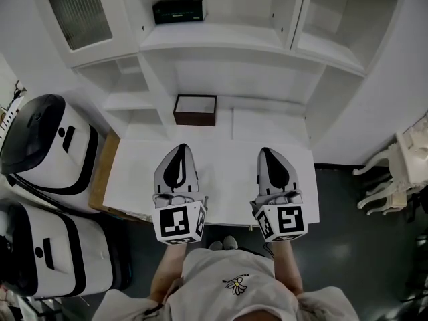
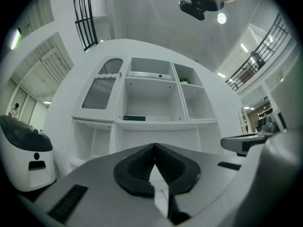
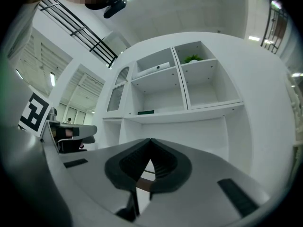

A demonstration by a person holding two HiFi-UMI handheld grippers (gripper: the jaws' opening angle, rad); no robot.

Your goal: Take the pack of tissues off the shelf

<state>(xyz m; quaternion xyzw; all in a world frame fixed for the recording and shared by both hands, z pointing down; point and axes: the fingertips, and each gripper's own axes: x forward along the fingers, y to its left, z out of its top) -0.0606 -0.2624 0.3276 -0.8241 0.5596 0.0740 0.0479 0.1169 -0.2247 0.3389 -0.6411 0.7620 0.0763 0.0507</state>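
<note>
The pack of tissues (image 1: 178, 10) is a dark green flat box on a middle shelf of the white shelf unit (image 1: 221, 42). It also shows in the left gripper view as a pack (image 2: 135, 118) and in the right gripper view as a pack (image 3: 146, 112), far ahead of both grippers. My left gripper (image 1: 181, 148) hovers over the white desk (image 1: 221, 179), shut with nothing in it, its tips (image 2: 154, 146) meeting. My right gripper (image 1: 266, 152) hangs beside it at the same height, tips (image 3: 150, 141) closed and empty. Both point toward the shelves, well short of the pack.
A brown open box (image 1: 195, 110) stands at the back of the desk under the shelves. Two white-and-black machines (image 1: 40, 146) (image 1: 47, 253) stand at the left. A white chair (image 1: 394, 172) is at the right. A green plant (image 3: 191, 58) sits in a top compartment.
</note>
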